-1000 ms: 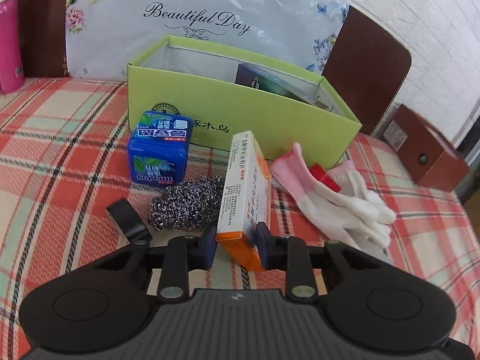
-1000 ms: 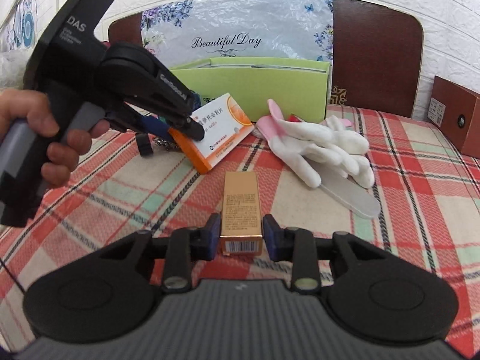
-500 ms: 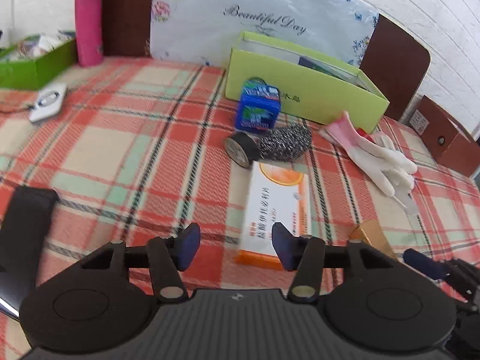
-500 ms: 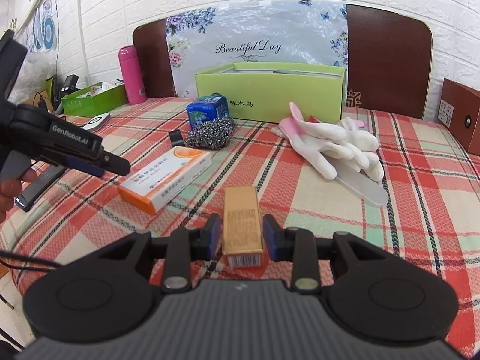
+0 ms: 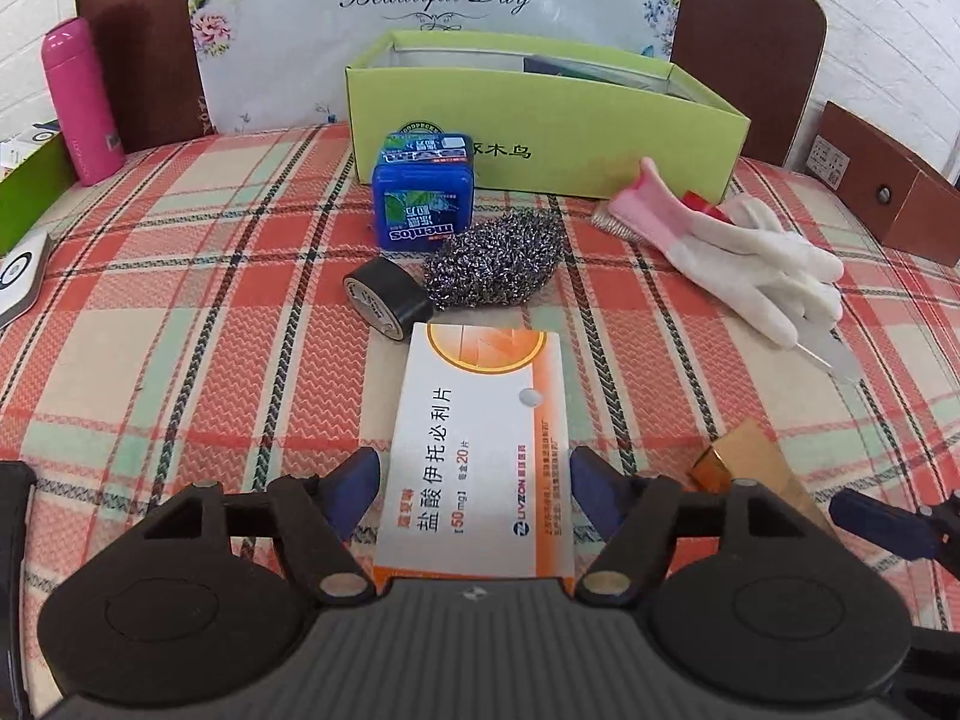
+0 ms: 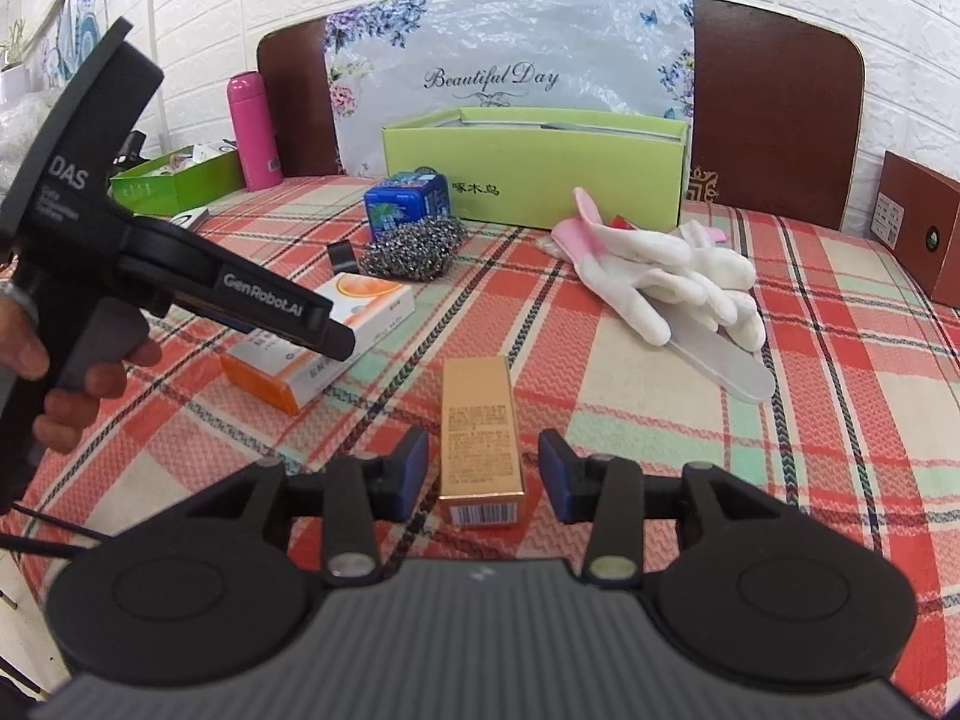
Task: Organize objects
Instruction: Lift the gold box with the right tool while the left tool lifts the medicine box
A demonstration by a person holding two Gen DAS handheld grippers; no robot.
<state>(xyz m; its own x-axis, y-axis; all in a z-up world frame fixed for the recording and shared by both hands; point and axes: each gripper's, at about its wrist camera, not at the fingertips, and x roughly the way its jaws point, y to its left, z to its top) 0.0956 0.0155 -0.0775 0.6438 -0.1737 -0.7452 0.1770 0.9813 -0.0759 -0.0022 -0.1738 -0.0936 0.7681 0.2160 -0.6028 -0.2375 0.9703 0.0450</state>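
Observation:
A white and orange medicine box (image 5: 480, 450) lies flat on the plaid tablecloth, between the open jaws of my left gripper (image 5: 477, 498); it also shows in the right wrist view (image 6: 318, 342). A gold carton (image 6: 482, 438) lies on the cloth between the open jaws of my right gripper (image 6: 483, 474), with gaps on both sides; its corner shows in the left wrist view (image 5: 744, 462). A lime green open box (image 5: 540, 114) stands at the back.
In front of the green box are a blue mint tin (image 5: 423, 198), a steel scourer (image 5: 492, 258), a black tape roll (image 5: 387, 297) and white gloves (image 5: 750, 258). A pink bottle (image 5: 78, 102) stands far left, a brown box (image 5: 888, 186) far right.
The left gripper set the medicine box flat on the cloth, opened and pulled back, then moved in around it. The right gripper has opened off the gold carton.

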